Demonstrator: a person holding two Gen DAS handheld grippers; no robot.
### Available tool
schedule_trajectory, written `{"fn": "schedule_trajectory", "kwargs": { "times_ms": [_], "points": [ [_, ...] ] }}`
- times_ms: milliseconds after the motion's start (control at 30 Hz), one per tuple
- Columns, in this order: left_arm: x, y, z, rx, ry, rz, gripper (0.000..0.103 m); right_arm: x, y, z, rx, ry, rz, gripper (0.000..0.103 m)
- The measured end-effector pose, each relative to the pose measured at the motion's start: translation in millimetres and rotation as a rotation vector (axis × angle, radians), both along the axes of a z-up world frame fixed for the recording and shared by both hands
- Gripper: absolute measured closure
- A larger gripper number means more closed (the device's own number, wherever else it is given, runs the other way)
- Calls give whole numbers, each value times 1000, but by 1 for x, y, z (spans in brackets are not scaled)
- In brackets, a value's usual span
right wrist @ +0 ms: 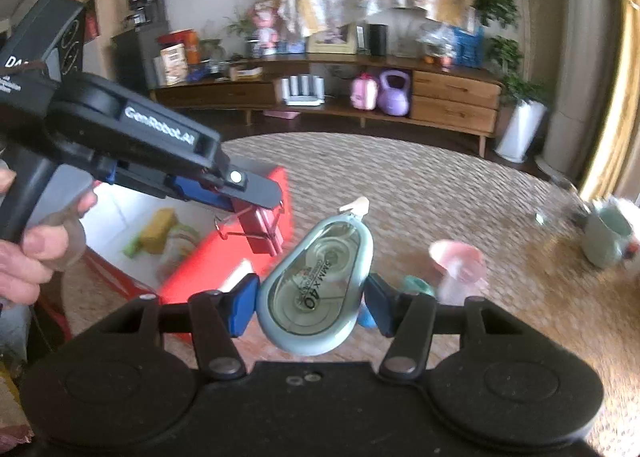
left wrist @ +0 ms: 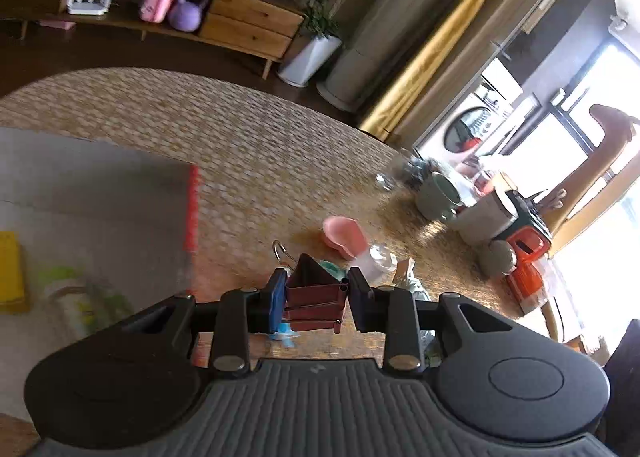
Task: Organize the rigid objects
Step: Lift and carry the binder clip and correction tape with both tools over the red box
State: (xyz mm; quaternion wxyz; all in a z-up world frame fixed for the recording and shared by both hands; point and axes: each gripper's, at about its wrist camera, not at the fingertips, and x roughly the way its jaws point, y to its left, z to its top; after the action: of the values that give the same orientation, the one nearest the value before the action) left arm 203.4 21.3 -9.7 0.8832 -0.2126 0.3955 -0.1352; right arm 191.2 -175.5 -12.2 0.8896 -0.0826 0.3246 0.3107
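i've got both loaded: my left hand-held gripper (left wrist: 316, 299) is clenched on a dark red binder clip (left wrist: 316, 297), pads on its flat sides, and my right hand-held gripper (right wrist: 310, 303) is grasping a pale green correction tape (right wrist: 316, 289) across its belly. both hang above the woven bench (left wrist: 240, 161), near the red-edged box (right wrist: 224, 257). the clip looks light and stiff, its wire handles loose, so the flat sides are the place. the tape's shell looks smooth and rounded, likely slippery; i'd hold it at the widest part.
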Motion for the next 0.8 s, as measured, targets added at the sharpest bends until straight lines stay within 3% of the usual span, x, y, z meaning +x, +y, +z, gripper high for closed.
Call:
{"fn": "schedule_trajectory", "kwargs": {
  "times_ms": [400,800],
  "points": [
    [-24,85,6,47,-18,103,72,-2,95,9,-37,-2,119,46],
    [-17,154,-12,211,19,190,72,20,169,-12,-90,72,188,46]
  ]
}}
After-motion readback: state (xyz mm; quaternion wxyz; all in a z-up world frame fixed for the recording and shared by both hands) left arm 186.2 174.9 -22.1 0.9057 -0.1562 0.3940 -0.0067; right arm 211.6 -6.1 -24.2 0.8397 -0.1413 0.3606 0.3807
